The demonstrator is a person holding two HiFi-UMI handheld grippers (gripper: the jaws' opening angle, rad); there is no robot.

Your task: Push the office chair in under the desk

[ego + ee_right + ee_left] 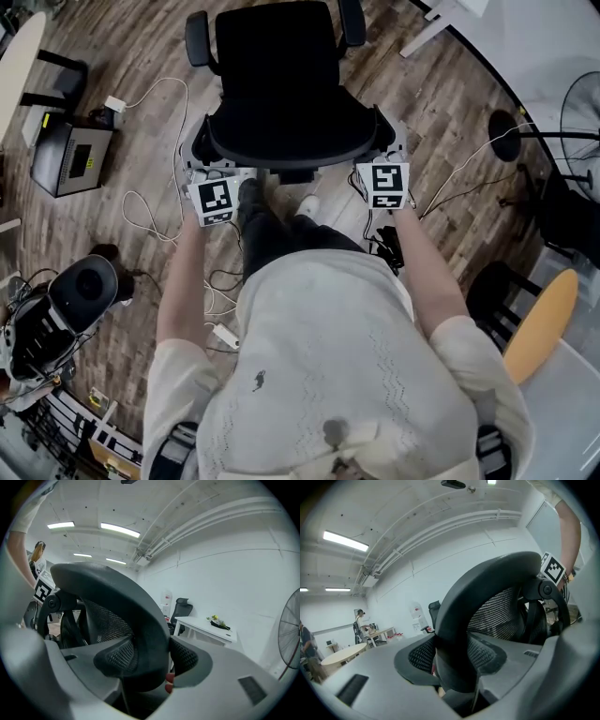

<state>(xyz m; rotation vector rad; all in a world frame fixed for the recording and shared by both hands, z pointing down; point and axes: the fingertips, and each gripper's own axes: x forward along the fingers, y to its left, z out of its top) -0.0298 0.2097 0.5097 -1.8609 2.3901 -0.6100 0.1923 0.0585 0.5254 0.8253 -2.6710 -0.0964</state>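
The black office chair (281, 94) stands right in front of me on the wood floor, its seat facing away. My left gripper (201, 150) is shut on the left side of the backrest frame (459, 616), and the mesh pads (419, 653) press on it. My right gripper (388, 142) is shut on the right side of the same frame (136, 620), which fills the gap between its pads (185, 658). The other gripper's marker cube (553, 568) shows across the backrest. A white desk's legs (433, 26) show at the top right, just beyond the chair.
White cables (150, 211) and a power strip (225, 335) trail over the floor on the left. A black box (70, 159) sits further left, camera gear (80, 291) at the lower left. A fan (581, 112) and a yellow chair (539, 323) stand on the right.
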